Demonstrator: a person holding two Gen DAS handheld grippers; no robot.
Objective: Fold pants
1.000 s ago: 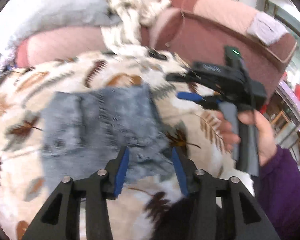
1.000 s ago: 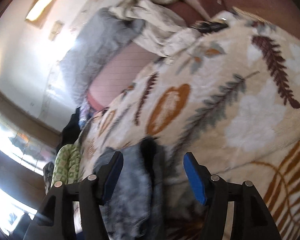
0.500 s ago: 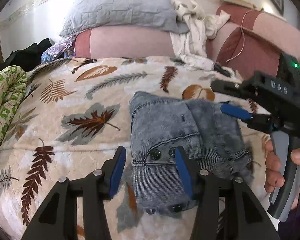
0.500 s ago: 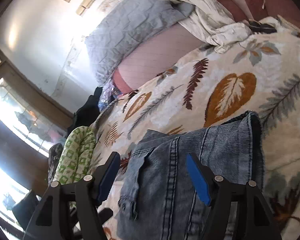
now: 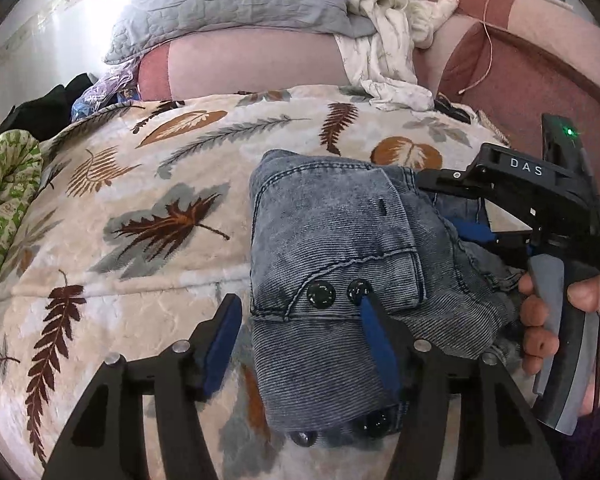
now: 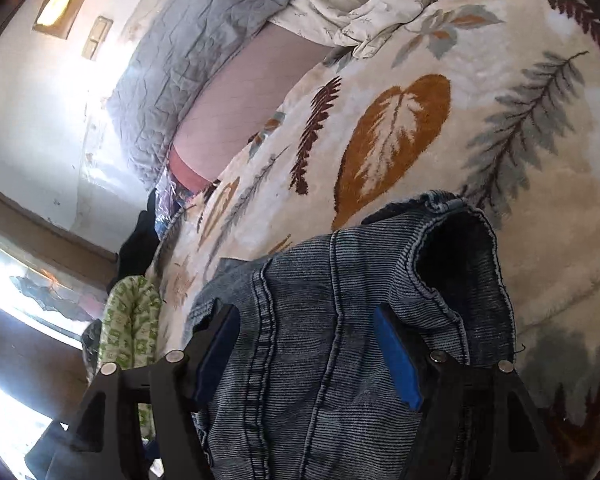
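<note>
Jeans (image 5: 336, 264) folded into a compact bundle, lying on leaf-print blanket (image 5: 140, 208); dark buttons showing on top fold. Left gripper (image 5: 296, 340) open, empty, fingers straddling the bundle's near left edge. Right gripper (image 6: 308, 344) open, over the denim, holding nothing. Grey pillow (image 5: 228, 0) at the bed's far side.

From my tools both pictures look bright and mostly sharp, with daylight glaring white off the wall (image 5: 40, 32) and the window (image 6: 4, 412), fisheye bending and black corners, and soft shadows under my jeans (image 5: 332, 264).
</note>
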